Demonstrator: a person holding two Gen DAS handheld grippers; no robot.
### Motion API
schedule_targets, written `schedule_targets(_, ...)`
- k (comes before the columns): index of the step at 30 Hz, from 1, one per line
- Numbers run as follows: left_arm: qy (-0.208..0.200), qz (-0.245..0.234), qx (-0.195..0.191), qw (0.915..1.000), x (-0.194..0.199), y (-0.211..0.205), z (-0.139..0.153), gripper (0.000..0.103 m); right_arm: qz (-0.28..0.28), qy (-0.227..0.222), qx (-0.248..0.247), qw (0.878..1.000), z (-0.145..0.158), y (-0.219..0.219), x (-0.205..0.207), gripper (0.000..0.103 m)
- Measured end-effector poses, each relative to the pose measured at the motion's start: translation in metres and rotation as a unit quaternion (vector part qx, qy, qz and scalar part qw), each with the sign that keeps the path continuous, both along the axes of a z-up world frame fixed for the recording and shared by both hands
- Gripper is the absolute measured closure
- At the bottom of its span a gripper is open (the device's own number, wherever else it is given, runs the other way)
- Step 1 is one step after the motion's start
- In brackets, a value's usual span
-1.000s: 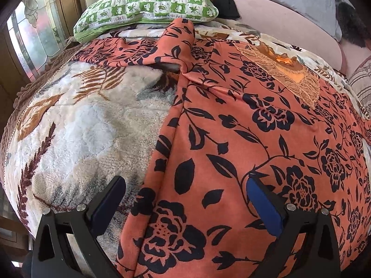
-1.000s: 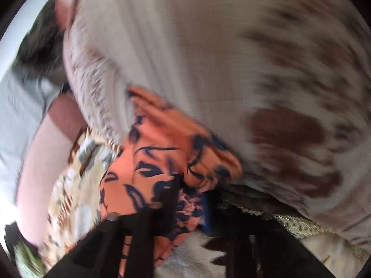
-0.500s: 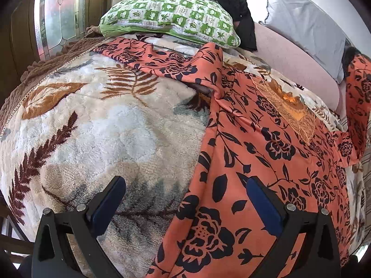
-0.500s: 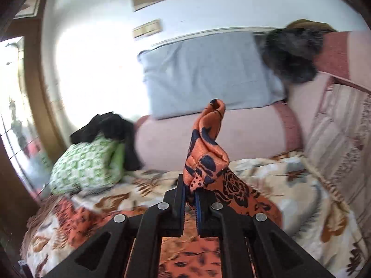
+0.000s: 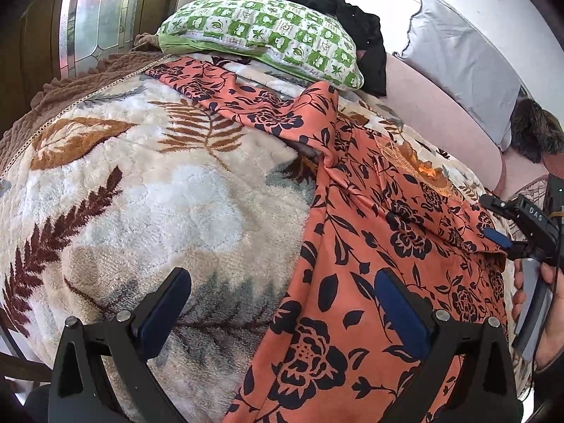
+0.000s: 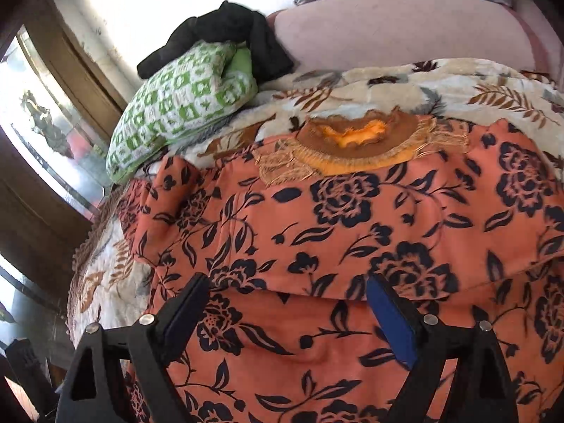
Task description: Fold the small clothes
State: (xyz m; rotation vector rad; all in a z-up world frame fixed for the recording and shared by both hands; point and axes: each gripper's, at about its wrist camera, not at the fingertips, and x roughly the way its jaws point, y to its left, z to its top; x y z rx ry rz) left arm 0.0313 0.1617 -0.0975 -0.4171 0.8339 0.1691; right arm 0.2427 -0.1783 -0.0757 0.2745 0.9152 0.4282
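Observation:
An orange garment with black flowers (image 5: 370,232) lies spread on a fleece leaf-print blanket (image 5: 141,190). Its embroidered neckline (image 6: 356,141) points toward the sofa back. One sleeve (image 5: 246,102) stretches toward the green pillow. In the right wrist view a folded-over flap (image 6: 317,232) lies across the garment's body. My left gripper (image 5: 282,303) is open and empty over the garment's left edge. My right gripper (image 6: 285,303) is open and empty just above the folded flap; it also shows at the right edge of the left wrist view (image 5: 507,225).
A green-and-white pillow (image 5: 261,31) with a black cloth (image 5: 352,24) behind it lies at the far end. A grey cushion (image 5: 458,60) leans on the pink sofa back (image 5: 440,120). A wood-framed glass door (image 5: 88,17) stands at left.
My right gripper, shut on a garment corner and held high, has come down, laid the flap over the garment and opened. My left gripper stayed open, its view shifting slightly back.

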Motion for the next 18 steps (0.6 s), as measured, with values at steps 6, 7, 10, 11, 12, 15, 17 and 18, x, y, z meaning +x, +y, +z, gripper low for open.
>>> schedule_targets(6, 0.025, -0.018, 0.012, 0.9995, 0.006, -0.014, -0.012, 0.0, -0.106, 0.02, 0.122, 0.987, 0.002, -0.098, -0.016, 0.011)
schedule_targets(7, 0.035, -0.021, 0.013, 0.9991, 0.008, -0.017, -0.017, 0.0, -0.113, 0.033, 0.147, 0.982, -0.008, -0.111, -0.026, 0.011)
schedule_targets(10, 0.069, -0.034, 0.043, 0.9961, 0.016, -0.029, -0.032, 0.0, -0.115, 0.074, 0.171, 0.976, -0.041, -0.137, -0.052, 0.011)
schedule_targets(11, 0.079, -0.041, 0.07, 0.9936, 0.017, -0.036, -0.034, 0.0, -0.116, 0.086, 0.176, 0.974, -0.05, -0.144, -0.057, 0.011)
schedule_targets(12, 0.094, -0.051, 0.095, 0.9896, 0.019, -0.043, -0.037, 0.0, -0.117, 0.098, 0.184, 0.971, -0.06, -0.148, -0.062, 0.011)
schedule_targets(15, 0.106, -0.067, 0.093, 0.9877, 0.02, -0.048, -0.029, 0.001, -0.104, 0.082, 0.208, 0.969, -0.067, -0.154, -0.07, 0.011)
schedule_targets(17, 0.084, -0.069, 0.045, 0.9931, 0.025, -0.048, -0.01, 0.001, -0.094, 0.081, 0.207, 0.97, -0.068, -0.153, -0.069, 0.011)
schedule_targets(18, 0.07, -0.074, 0.034, 0.9942, 0.032, -0.051, 0.003, 0.001, -0.09, 0.078, 0.208, 0.971, -0.07, -0.153, -0.069, 0.011)
